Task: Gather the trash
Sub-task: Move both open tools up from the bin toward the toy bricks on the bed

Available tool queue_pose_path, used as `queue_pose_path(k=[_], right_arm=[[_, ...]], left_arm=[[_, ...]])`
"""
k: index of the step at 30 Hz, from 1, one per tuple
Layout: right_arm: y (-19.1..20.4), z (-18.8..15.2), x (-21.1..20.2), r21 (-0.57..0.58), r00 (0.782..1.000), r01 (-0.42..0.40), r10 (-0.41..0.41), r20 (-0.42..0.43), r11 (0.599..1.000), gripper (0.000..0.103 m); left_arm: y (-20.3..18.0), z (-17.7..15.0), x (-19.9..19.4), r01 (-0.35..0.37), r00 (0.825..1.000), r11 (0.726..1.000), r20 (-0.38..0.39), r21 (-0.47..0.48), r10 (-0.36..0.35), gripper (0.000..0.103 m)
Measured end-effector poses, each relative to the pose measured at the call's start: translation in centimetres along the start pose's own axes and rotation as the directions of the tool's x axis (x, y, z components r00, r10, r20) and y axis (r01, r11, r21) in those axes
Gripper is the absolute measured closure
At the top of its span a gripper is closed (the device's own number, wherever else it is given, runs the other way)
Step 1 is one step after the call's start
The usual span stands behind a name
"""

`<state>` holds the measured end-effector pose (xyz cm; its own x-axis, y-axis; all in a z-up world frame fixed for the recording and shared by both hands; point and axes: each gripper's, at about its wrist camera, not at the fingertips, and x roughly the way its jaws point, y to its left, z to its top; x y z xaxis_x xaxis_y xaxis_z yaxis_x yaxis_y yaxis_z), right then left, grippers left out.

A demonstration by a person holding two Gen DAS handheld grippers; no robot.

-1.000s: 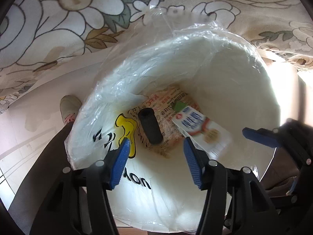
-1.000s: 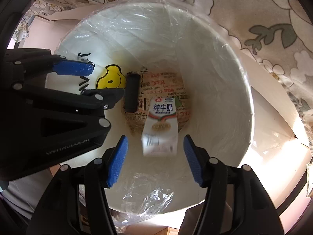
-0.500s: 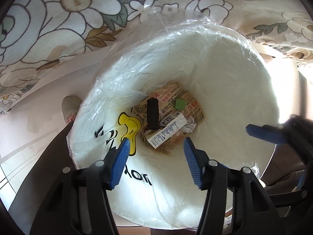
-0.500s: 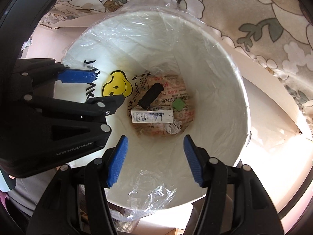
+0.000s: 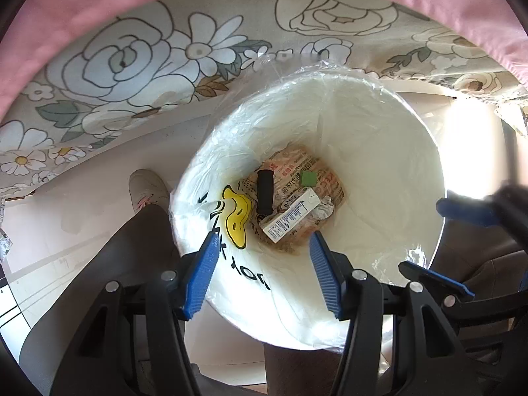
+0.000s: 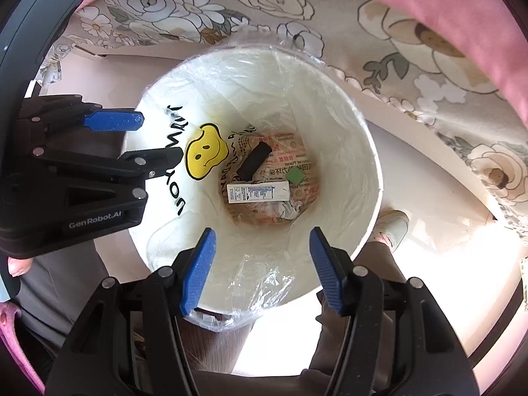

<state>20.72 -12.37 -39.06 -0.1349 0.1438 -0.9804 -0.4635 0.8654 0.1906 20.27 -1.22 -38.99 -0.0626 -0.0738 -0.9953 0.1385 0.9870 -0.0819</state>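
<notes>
At the bottom of the left wrist view the left hand-held gripper (image 5: pixel 262 272) points down over a bin, its blue pads apart with nothing between them. The right hand-held gripper (image 6: pixel 260 269) fills the bottom of the right wrist view in the same way, jaws apart and empty; in the left wrist view it also shows at the right edge, and in the right wrist view the left one reaches in from the left edge. Beneath both stands a white trash bin (image 5: pixel 389 151), round and lined with a clear plastic bag (image 6: pixel 270 283) that is folded over its rim; a yellow smiley face (image 6: pixel 205 155) and black lettering are printed on the bin's inner wall. At the bottom of the bin, in the centre of each view, lies the trash: a milk carton (image 6: pixel 259 192) on its side, a black cylinder (image 6: pixel 254 161) just beside it, a small green square (image 6: pixel 294 176), and some crumpled silvery wrapper (image 5: pixel 321 211), all on printed brown paper (image 5: pixel 298 165). Dark trouser legs and a pale shoe (image 5: pixel 145 189) of the person appear beside the bin on the light floor (image 5: pixel 66 204). Beyond the bin, across the top of both views, hangs a floral cloth (image 5: pixel 132 66), and above it runs a band of pink fabric (image 6: pixel 429 3).
</notes>
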Motion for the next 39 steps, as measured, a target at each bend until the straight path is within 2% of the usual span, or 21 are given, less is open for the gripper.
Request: queue_pose_path(k=[12, 22, 27, 34, 37, 39], right_arm=[[1.6, -1.7, -7.6, -0.041, 0.994, 0.044, -0.039, 0.104, 0.998, 0.043], [1.4, -2.1, -15.6, -0.043, 0.974, 0.087, -0.076, 0.213, 0.995, 0.043], [1.4, -1.9, -20.4, -0.053, 0.951, 0.123, -0.102, 0.293, 0.991, 0.043], [1.0, -0.5, -26.7, -0.068, 0.912, 0.170, -0.131, 0.390, 0.983, 0.043], [0.7, 0.5, -29.0, -0.070, 0.893, 0.197, -0.150, 0.425, 0.978, 0.043], [0.3, 1.2, -30.4, -0.069, 0.879, 0.217, -0.164, 0.448, 0.974, 0.036]], left_arm=[[-0.8, -1.0, -7.8, -0.040, 0.992, 0.998, 0.122, 0.045, 0.034, 0.044], [-1.9, 0.0, -17.1, -0.064, 0.965, 0.992, 0.262, 0.105, 0.034, 0.044], [-1.8, 1.3, -21.8, -0.062, 0.947, 0.993, 0.319, 0.103, 0.026, 0.044], [-1.0, 4.6, -27.0, -0.053, 0.927, 0.998, 0.374, 0.046, 0.032, 0.044], [-0.6, 6.4, -28.7, -0.045, 0.917, 0.999, 0.398, 0.024, 0.032, 0.037], [-0.5, 7.5, -29.8, -0.047, 0.910, 0.999, 0.414, 0.014, 0.037, 0.035]])
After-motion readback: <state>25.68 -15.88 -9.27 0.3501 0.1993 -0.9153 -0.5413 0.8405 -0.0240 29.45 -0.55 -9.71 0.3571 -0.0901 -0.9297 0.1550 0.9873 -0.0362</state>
